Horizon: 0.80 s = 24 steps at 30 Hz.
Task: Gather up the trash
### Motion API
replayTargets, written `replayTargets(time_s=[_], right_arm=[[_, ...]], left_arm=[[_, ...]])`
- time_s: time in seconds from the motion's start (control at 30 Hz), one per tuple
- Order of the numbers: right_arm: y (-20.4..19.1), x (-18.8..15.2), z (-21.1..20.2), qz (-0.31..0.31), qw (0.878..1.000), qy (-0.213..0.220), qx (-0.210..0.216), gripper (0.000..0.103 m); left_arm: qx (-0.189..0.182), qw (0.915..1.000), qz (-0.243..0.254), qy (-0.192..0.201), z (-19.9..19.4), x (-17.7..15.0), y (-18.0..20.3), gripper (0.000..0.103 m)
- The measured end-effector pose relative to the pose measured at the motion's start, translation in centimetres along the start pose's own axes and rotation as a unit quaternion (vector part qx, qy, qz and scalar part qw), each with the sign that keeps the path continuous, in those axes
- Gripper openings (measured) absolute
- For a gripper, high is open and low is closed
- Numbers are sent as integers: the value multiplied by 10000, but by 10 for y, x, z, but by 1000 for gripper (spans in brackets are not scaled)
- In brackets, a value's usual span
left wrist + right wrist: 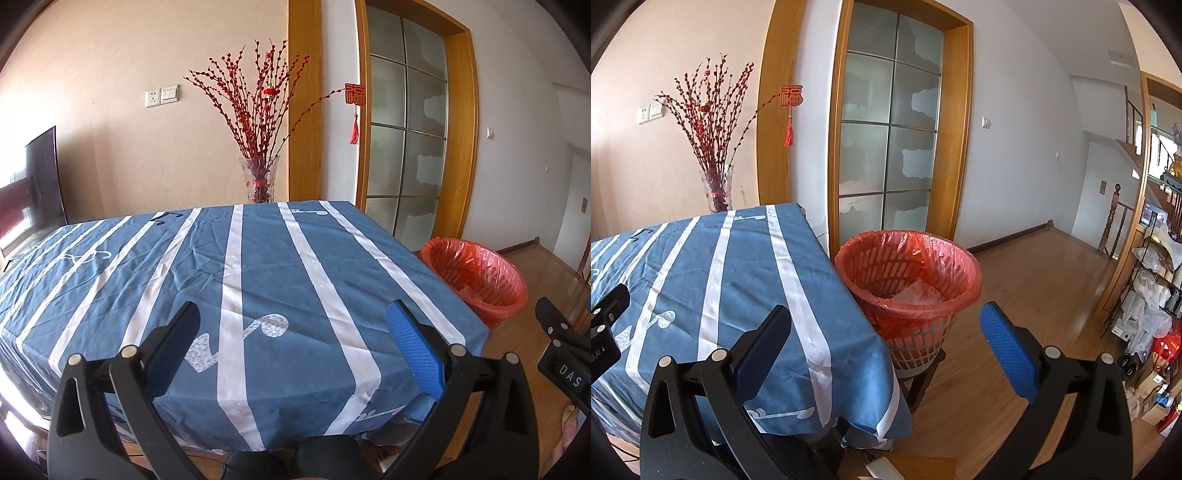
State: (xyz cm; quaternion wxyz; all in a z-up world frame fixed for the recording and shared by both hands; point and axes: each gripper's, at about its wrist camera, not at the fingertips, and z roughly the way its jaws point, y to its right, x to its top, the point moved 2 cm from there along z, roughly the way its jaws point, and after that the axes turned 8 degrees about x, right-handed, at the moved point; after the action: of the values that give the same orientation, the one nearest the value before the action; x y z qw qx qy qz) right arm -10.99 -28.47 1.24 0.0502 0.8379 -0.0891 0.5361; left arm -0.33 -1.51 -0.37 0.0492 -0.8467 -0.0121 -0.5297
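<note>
Tablecloth [258, 266] in blue with white stripes and pale music-note motifs covers the table, and no loose item shows on the part of it that either camera sees. Above its near edge hangs the left gripper [291, 332], its jaws spread wide with nothing between them; one finger carries a blue textured pad [415, 350], the other shows only a dark side. Off the table's right corner stands the waste basket [476, 280], a pale slatted bin lined with a red plastic bag [912, 258] whose rim folds over the top; it sits just beside the hanging cloth and rests on a dark low stool [923, 373]. Inside the bag lies crumpled clear plastic [916, 293], the only trash that can be made out. The right gripper [886, 328] hovers in front of the basket and the table corner, likewise gaping and empty, its blue pad on the floor side. Behind the table a glass vase [260, 181] holds red budded branches, from which a red ornament with a tassel [355, 107] dangles. A wood-framed door with frosted panes [897, 147] stands behind the basket, and cluttered shelves [1156, 295] fill the far right over the wooden floor [1034, 295].
</note>
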Motion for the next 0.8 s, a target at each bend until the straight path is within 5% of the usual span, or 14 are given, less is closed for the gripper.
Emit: replayTargets(time_s=[0.8], right_arm=[[-6, -4, 1, -2, 9999, -87, 59, 101]], left_arm=[[21, 10000, -62, 7, -3, -1, -2, 99]])
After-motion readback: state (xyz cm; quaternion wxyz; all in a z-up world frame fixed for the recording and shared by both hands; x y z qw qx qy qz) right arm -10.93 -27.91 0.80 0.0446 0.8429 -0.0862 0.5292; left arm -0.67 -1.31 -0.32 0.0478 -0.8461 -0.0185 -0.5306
